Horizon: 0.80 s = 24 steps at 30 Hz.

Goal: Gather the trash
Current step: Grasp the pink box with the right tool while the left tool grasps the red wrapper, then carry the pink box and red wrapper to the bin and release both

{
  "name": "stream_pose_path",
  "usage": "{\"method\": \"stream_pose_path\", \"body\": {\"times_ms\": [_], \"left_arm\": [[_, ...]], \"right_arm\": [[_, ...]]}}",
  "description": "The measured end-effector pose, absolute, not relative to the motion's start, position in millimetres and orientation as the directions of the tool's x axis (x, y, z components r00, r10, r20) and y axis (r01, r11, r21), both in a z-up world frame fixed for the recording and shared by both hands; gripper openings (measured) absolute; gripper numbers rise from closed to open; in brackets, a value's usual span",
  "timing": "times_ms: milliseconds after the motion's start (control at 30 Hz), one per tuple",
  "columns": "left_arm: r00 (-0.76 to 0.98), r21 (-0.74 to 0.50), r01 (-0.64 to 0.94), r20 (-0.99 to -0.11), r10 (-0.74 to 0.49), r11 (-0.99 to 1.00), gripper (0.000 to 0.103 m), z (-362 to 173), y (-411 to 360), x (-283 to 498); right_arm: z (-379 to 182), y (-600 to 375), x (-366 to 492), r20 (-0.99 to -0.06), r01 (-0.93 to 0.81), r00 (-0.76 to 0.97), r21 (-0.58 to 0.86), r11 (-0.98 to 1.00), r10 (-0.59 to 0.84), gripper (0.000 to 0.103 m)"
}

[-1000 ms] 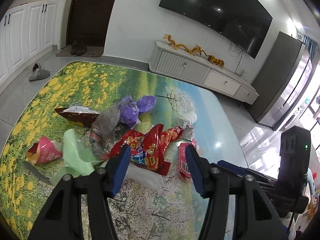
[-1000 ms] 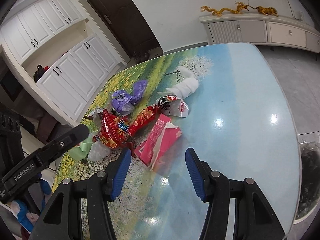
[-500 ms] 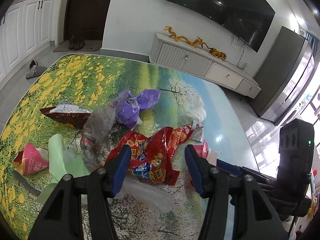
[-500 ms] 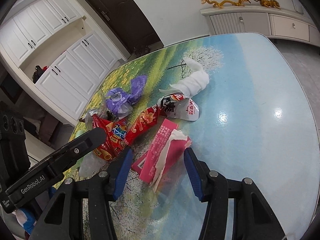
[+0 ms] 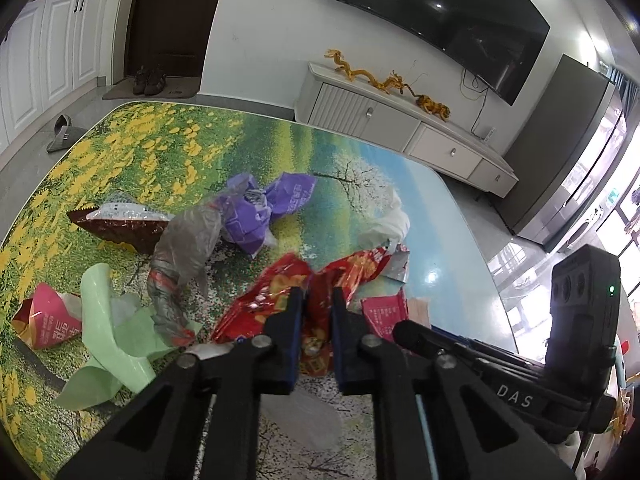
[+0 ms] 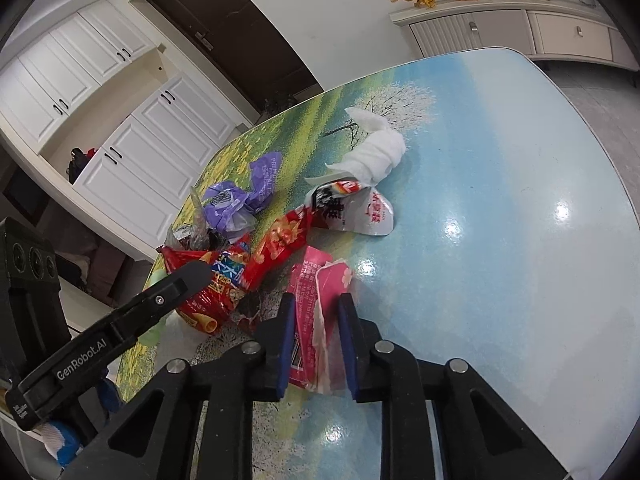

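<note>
On the glossy desk, printed with flowers and sky, the trash lies in a loose heap; at far left a crumpled pink wrapper gapes open, showing its pale lining; beside it a limp green bag sprawls in soft folds; behind these a brown foil packet shows its silver inside; a twisted grey film stands crinkled next to a crushed purple bag; a wadded white tissue sits near the far right.

The left hand-held gripper has just been closing, and its blue pads now pinch the shiny red snack bag at mid-heap; the right hand-held gripper, likewise just closing, clamps the flat pink tissue pack, with white tissue spilling from its open end; both things rest on the desk; a torn white wrapper lies just beyond the pack.
</note>
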<state>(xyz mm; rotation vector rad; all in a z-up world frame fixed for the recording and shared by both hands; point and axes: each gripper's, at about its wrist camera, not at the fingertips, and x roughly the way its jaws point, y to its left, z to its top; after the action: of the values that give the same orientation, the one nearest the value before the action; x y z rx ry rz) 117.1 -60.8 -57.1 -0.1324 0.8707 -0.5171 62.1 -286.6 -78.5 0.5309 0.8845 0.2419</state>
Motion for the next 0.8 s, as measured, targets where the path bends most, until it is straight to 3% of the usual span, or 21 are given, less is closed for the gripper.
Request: {"method": "stream_pose_path", "body": {"times_ms": [67,800], "left_arm": [[0.537,-0.315,0.383,-0.689,-0.487,0.868,0.009,-53,-62,112],[0.628,-0.278,0.408,-0.606,-0.488,0.870,0.008,25,-79,45]], "right_arm": [[-76,-289,58,-0.663,0.013,0.625,0.536,0.844,0.411,0.013],[-16,-337,-21,-0.533,0.002,0.765,0.563,0.826,0.361,0.012]]}}
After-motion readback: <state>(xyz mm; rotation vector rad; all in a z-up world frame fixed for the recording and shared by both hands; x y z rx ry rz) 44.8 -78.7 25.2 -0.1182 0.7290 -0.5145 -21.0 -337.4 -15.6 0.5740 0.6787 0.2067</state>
